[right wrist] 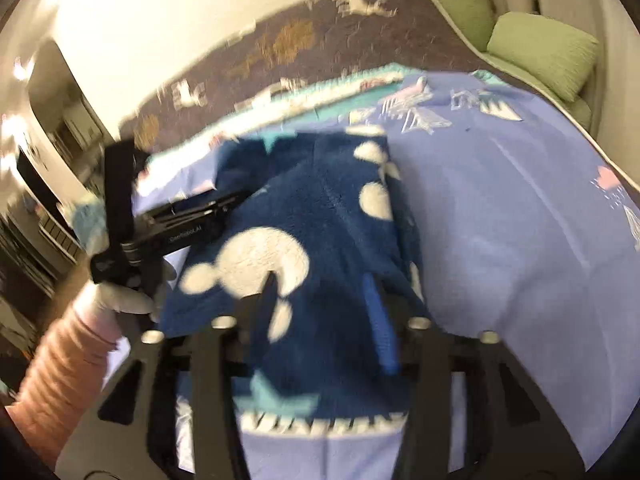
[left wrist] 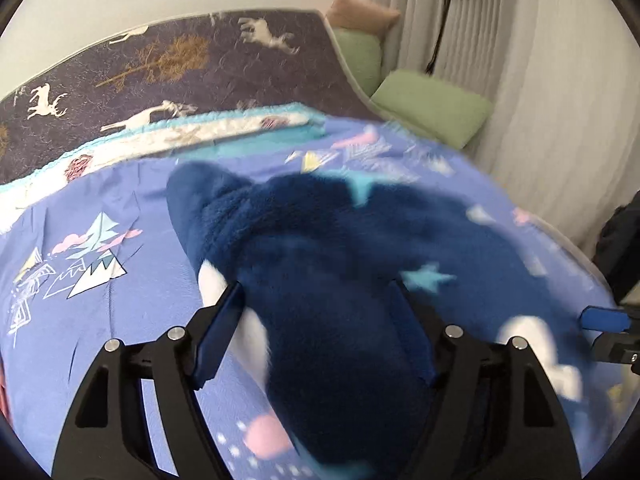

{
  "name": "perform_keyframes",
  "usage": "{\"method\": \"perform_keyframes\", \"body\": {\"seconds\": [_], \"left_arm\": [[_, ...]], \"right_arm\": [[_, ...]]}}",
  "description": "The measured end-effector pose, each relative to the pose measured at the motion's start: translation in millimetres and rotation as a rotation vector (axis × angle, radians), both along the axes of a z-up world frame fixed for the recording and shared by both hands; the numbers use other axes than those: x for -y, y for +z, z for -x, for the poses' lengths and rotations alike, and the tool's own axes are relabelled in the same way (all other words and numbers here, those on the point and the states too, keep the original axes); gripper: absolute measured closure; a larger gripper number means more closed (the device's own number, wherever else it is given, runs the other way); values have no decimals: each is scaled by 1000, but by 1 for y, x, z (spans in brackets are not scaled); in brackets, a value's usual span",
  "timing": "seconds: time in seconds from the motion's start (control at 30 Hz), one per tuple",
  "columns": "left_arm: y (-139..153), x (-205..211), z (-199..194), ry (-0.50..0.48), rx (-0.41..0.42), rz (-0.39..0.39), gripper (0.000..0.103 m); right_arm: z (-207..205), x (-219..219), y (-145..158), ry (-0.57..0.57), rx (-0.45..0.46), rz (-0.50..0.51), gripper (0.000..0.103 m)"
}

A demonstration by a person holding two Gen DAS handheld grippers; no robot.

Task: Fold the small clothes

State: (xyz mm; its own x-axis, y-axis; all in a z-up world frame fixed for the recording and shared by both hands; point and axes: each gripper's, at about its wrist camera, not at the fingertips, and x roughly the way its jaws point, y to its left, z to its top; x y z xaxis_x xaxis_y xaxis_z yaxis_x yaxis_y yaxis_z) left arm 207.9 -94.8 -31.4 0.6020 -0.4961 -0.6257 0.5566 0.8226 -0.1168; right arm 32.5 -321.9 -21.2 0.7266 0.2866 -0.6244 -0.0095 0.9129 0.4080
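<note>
A dark blue fleece garment (left wrist: 320, 220) with white dots and pale blue stars lies folded on the lilac printed sheet (left wrist: 140, 300). My left gripper (left wrist: 316, 288) stands open wide over its near end, with the fleece bunched between the fingers and draped over the right one. In the right wrist view the same garment (right wrist: 320, 208) lies on the sheet (right wrist: 500, 240). My right gripper (right wrist: 320, 280) is open astride its near right corner, fleece between the fingers. A gloved hand (right wrist: 120, 296) in a pink sleeve holds the left gripper (right wrist: 232, 202) at the garment's left edge.
A dark grey blanket (left wrist: 200, 64) with deer covers the far bed. A white, teal-edged blanket (left wrist: 180, 136) lies between it and the sheet. Green pillows (left wrist: 432, 108) and a curtain (left wrist: 540, 120) are at the right. Furniture (right wrist: 48, 184) stands left of the bed.
</note>
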Motion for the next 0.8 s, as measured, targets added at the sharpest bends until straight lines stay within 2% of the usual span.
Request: {"method": "perform_keyframes", "body": {"seconds": [0.1,0.2,0.23,0.3,0.37,0.43,0.53,0.6,0.67,0.8], "left_arm": [[22,-5,36,-77,79,50,28],[28,5,70,-154,132,-5,25],[26,9,75,-171,132,-27,20],[14,20,86,-208,126,-82,19],[-6,31,85,-214,72,-142,18],[-19,33,83,-192,65,-150,16],[-21,35,84,-182,70,-166,16],[-20,34,83,-180,61,-166,16],[-21,33,83,-179,59,-161,16],[-21,34,84,-170,64,-152,16]], "right_arm": [[33,15,-3,9,-9,-118,37],[49,24,-23,1,-85,-261,32],[53,26,-34,-9,-125,-330,29],[54,26,-51,-11,-187,-432,27],[52,22,-66,-23,-248,-533,20],[48,25,-80,-85,-299,-623,15],[39,34,-97,-190,-338,-716,14],[29,37,-95,-209,-311,-729,13],[16,36,-88,-232,-272,-681,7],[-1,21,-85,-268,-283,-598,2]]}}
